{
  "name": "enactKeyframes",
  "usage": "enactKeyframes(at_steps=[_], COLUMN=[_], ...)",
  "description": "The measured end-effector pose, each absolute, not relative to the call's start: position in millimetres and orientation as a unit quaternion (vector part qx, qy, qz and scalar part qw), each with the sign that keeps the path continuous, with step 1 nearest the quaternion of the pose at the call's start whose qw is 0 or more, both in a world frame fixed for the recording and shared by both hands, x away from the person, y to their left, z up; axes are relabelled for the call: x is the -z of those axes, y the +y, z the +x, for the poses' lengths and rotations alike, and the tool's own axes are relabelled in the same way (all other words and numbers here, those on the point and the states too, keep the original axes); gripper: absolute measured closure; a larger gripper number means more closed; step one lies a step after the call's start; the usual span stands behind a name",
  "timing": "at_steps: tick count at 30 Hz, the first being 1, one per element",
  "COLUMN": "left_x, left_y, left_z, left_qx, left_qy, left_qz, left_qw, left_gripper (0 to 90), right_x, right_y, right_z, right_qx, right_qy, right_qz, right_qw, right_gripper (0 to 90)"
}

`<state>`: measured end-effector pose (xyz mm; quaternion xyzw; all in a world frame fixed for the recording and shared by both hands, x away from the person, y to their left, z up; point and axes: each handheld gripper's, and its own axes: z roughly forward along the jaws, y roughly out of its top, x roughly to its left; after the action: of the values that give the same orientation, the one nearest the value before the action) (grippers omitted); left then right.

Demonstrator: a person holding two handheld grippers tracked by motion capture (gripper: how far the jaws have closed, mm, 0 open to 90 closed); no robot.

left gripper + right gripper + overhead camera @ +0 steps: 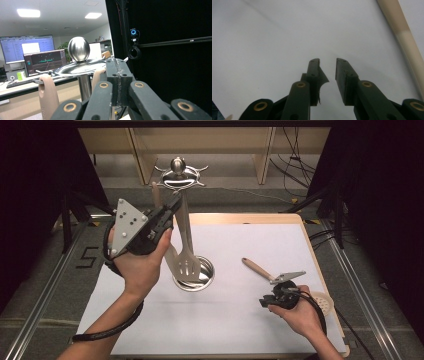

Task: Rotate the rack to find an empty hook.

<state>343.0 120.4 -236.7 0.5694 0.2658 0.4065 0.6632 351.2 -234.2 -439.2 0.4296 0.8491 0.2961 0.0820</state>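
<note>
Up at the left, the left gripper is raised beside the metal utensil stand, its jaws pressed together with nothing visible between them. A slotted spatula hangs from the stand over its round base. Rightward, the right gripper rests low on the white table, jaws slightly parted and empty, beside a wooden-handled utensil.

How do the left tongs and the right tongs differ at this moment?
The left tongs are raised beside the utensil stand; the right tongs sit low over the white table. The left jaws are pressed together; the right jaws stand apart with nothing between. Both are black and hand-held.
</note>
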Motion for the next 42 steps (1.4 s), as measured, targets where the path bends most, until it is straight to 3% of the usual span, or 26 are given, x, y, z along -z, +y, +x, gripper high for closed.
enactKeyframes(at_steps=[33, 42], left_x=[236.2, 257.4], left_y=[127.3, 144.9], left_z=[342.4, 314.8], left_qx=[-0.413, -0.401], left_qy=[0.262, 0.249], left_qz=[0.572, 0.573], left_qw=[0.658, 0.671], left_gripper=[89.6, 78.8], right_x=[438.0, 434.4], right_y=[-234.6, -237.4], right_z=[351.0, 353.0], right_qx=[-0.295, -0.301], right_qy=[0.847, 0.843], right_qz=[0.436, 0.438], right_qw=[0.078, 0.086], right_gripper=[73.6, 72.9])
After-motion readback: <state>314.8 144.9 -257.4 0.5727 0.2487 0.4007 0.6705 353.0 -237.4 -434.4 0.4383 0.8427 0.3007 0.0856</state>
